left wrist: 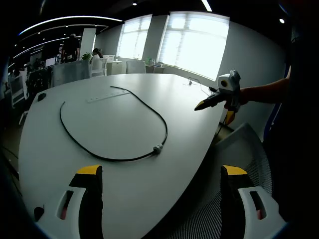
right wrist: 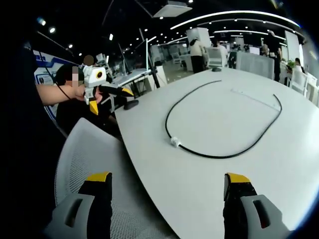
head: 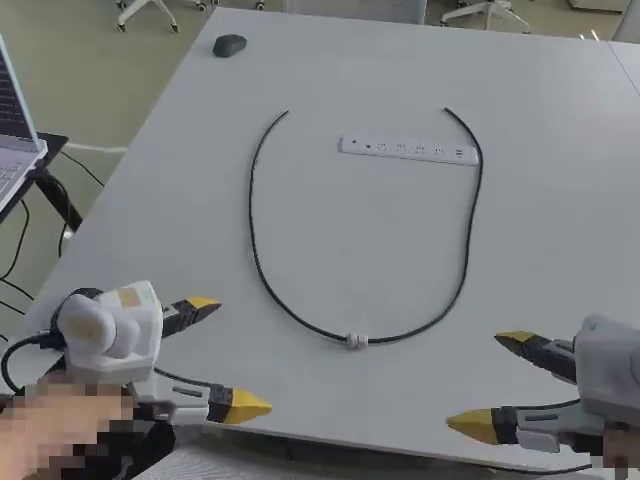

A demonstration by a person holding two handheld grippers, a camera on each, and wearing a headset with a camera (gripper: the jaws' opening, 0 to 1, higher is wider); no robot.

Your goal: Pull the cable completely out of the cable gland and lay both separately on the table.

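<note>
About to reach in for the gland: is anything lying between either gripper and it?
Nothing visible does. Bare table separates the open left gripper and open right gripper from the cable gland, which is threaded on the black cable. The power strip and mouse lie beyond it.

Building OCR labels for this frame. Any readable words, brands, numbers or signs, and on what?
No text can be read.
On the long white power strip: small dark marks by the sockets, too small to read.
On the blue wall panel in the right gripper view: pale marks, blurred.
On the small white cable gland and the thin black cable: no print visible.
</note>
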